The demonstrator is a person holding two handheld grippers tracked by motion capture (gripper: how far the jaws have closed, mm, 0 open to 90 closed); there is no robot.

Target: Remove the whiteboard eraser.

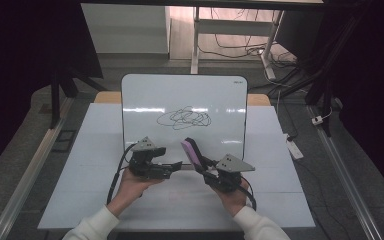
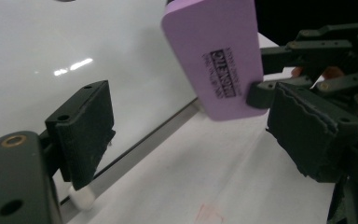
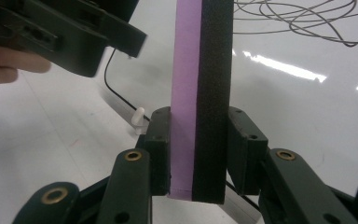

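Left tool sat left of centre in the high view, its jaws spread apart and gripping nothing, pointing toward the purple eraser. Right of it, the right tool was clenched on that eraser's lower end, holding it upright with the purple face beside a black felt layer in the right gripper view. Both hovered over the white surface, just before the whiteboard with its black scribble at mid-frame.
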